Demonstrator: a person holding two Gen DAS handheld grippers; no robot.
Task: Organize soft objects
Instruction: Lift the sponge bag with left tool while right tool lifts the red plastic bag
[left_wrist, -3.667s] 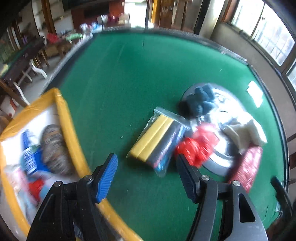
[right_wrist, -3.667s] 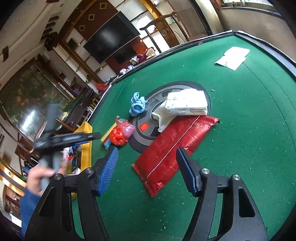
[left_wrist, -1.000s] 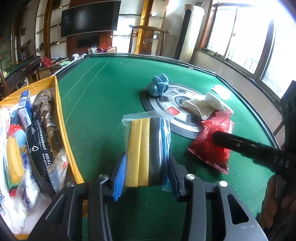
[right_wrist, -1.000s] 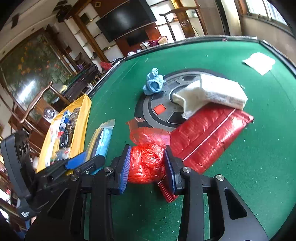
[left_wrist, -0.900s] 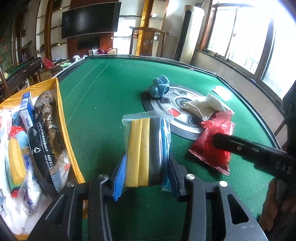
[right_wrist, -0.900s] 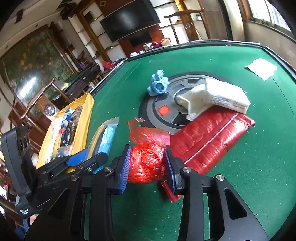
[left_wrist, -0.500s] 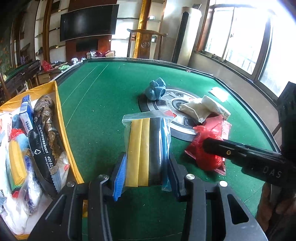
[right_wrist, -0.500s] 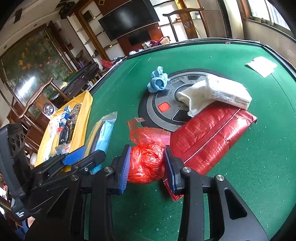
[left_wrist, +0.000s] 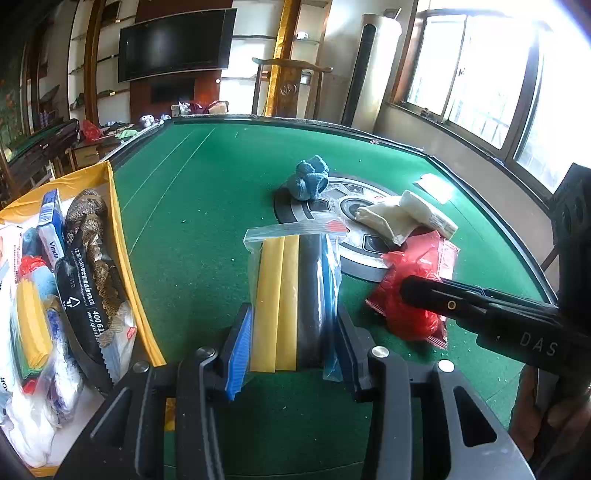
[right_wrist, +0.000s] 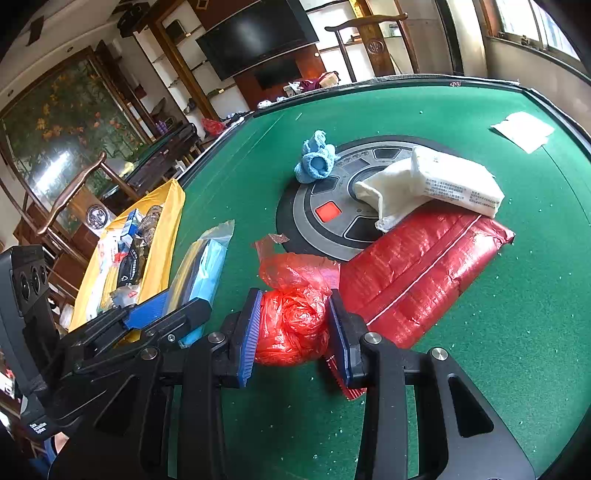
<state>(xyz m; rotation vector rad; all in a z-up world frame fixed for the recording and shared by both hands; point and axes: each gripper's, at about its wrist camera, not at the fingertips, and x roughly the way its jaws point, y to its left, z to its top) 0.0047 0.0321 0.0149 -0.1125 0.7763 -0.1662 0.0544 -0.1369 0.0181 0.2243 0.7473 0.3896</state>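
On the green felt bench (left_wrist: 207, 206), a yellow bin (left_wrist: 122, 236) of packed soft goods sits at the left edge. Round grey centre panel (right_wrist: 332, 218) carries a white pack (right_wrist: 454, 181) and a blue knitted bundle (right_wrist: 316, 158). Long red packet (right_wrist: 417, 273) lies beside the panel, under the white pack's edge. Left gripper (left_wrist: 291, 332) clamps a clear bag of yellow and grey sponges (left_wrist: 291, 291), held near the bin. Right gripper (right_wrist: 295, 332) is closed on a crumpled red plastic bag (right_wrist: 295, 325), touching the red packet.
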